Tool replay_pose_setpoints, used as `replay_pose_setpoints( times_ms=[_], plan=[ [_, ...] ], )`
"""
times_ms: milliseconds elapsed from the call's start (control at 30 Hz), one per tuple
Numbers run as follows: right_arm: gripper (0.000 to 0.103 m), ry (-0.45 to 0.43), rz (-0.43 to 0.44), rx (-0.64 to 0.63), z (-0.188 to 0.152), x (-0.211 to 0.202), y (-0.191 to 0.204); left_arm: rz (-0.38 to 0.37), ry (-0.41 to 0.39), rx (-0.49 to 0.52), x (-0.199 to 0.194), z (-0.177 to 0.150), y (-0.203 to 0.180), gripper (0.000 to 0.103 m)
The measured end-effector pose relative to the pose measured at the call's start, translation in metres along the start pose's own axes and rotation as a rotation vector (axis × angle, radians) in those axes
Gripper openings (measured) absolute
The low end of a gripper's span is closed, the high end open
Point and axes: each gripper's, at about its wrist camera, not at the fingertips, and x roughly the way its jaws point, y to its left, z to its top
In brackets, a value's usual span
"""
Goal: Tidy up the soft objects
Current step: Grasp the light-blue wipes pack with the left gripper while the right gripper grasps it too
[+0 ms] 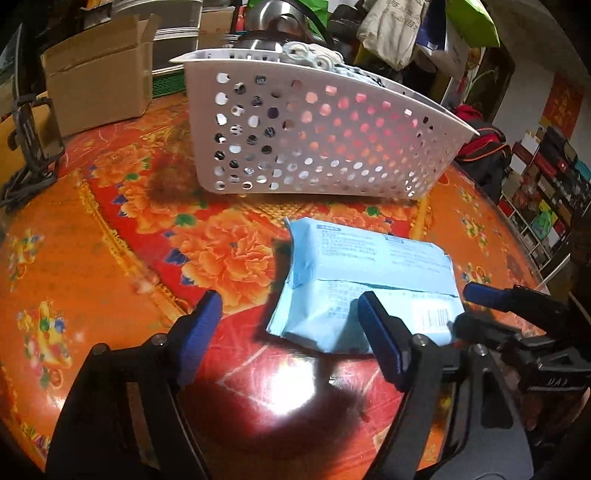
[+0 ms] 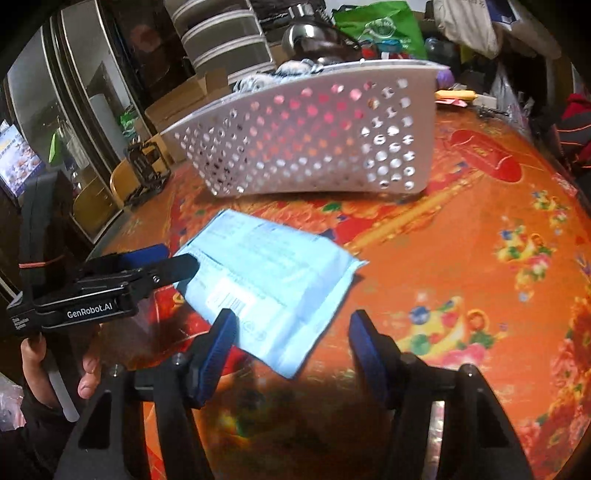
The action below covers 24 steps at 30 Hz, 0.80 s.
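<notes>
**anon1:** Tissue pack, where's it sitting?

**anon2:** Lying flat on the tabletop, just before the basket. Left claw and right claw are both gaping wide, gripping nothing.

blue wipes pack, white basket, floral table

1. Round table under an orange-red floral cloth, glossy with glare.
2. Open cardboard box at the far left edge.
3. Black wire frame beside that box.
4. Steel kettle at the back.
5. Green bag right of the kettle.
6. Shelves of boxes at far right.
</notes>
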Motion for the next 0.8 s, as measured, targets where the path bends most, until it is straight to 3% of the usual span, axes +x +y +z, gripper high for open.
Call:
replay_pose_setpoints(
  times_ms=[100,200,500,600,800],
  plan=[
    [0.059,0.012,0.001,-0.023,0.003,0.005,0.006,-0.014,0.004,0.017,0.003,0.002,-0.005,0.064],
    [0.056,0.014,-0.001,-0.033,0.005,0.007,0.008,-0.056,0.009,0.025,0.004,0.001,-0.008,0.048],
    [0.051,0.078,-0.022,-0.116,0.022,0.018,0.012,-0.116,0.036,0.018,0.008,-0.001,-0.008,0.049],
    [0.045,0.082,-0.003,-0.128,0.027,0.021,0.012,-0.131,0.054,0.025,0.01,-0.001,-0.01,0.049],
    [0.032,0.064,-0.011,-0.177,0.027,0.023,0.022,-0.079,0.032,0.058,0.006,-0.007,-0.022,0.045]
  ],
)
